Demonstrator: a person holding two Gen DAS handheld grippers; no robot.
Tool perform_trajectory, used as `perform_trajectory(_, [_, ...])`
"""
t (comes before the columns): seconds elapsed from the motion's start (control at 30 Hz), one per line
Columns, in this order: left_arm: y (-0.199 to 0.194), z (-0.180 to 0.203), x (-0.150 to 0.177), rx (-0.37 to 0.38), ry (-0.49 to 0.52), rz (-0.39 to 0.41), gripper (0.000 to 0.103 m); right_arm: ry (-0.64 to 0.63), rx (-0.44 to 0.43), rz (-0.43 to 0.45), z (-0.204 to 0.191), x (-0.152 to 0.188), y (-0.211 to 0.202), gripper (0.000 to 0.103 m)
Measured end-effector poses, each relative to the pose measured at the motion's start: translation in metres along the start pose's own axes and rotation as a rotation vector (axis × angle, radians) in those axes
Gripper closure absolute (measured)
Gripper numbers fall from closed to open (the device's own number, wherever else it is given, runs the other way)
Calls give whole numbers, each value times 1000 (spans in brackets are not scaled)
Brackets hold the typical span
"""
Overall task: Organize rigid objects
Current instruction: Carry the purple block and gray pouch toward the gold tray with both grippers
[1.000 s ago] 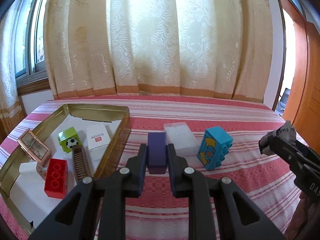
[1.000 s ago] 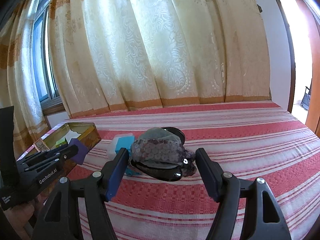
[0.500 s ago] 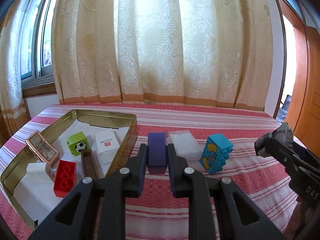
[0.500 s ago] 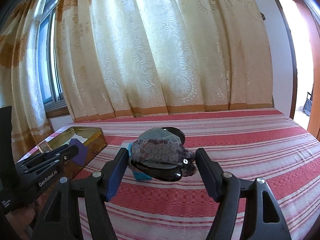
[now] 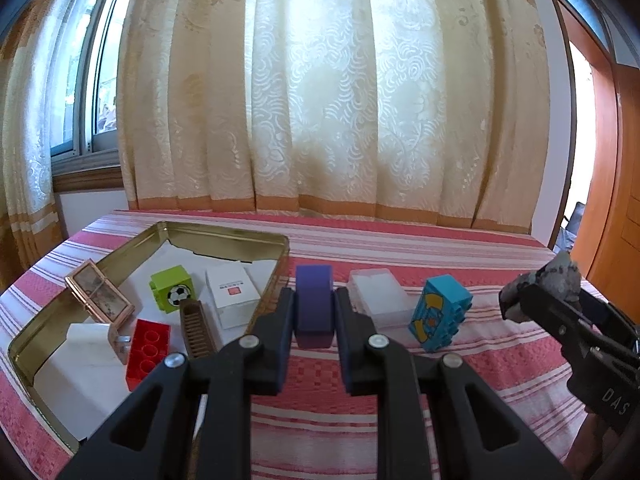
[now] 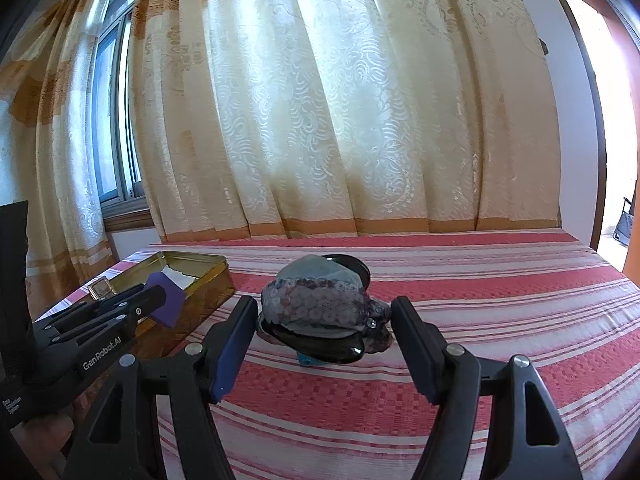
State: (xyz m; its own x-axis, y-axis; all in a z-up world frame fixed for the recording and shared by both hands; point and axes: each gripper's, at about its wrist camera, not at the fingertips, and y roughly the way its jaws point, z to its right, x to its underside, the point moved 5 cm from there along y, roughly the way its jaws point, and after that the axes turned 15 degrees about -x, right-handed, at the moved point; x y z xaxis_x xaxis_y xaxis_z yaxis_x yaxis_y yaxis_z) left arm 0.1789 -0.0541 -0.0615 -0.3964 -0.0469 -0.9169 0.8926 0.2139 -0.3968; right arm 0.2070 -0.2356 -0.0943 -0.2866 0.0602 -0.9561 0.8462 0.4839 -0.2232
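Observation:
My left gripper (image 5: pixel 314 312) is shut on a purple block (image 5: pixel 314 304) and holds it above the striped cloth, just right of the gold tin (image 5: pixel 224 234). The tin holds a green football cube (image 5: pixel 173 294), a white box (image 5: pixel 234 292), a red brick (image 5: pixel 147 348), a brown comb-like piece (image 5: pixel 196 330) and a small framed mirror (image 5: pixel 100 294). My right gripper (image 6: pixel 324 332) holds a patterned hair clip (image 6: pixel 320 300) between wide-set fingers; it also shows at the right of the left wrist view (image 5: pixel 540 292). A blue brick (image 5: pixel 440 316) and a clear box (image 5: pixel 380 296) lie on the cloth.
The red and white striped cloth (image 6: pixel 480 280) covers the whole surface. Cream curtains (image 5: pixel 320 100) hang behind it, a window at the left, a wooden door (image 5: pixel 616 200) at the right. The left gripper (image 6: pixel 158 306) with the purple block appears beside the tin (image 6: pixel 192 280) in the right wrist view.
Both grippers have risen a little with their loads. The tin and loose pieces have not moved on the cloth.

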Motion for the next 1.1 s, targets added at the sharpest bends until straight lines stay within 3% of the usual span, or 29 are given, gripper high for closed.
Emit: perform_trajectory(1.1, [-4, -23, -2, -37, -8, 38, 84, -80, -77, 13, -41, 1, 11, 32])
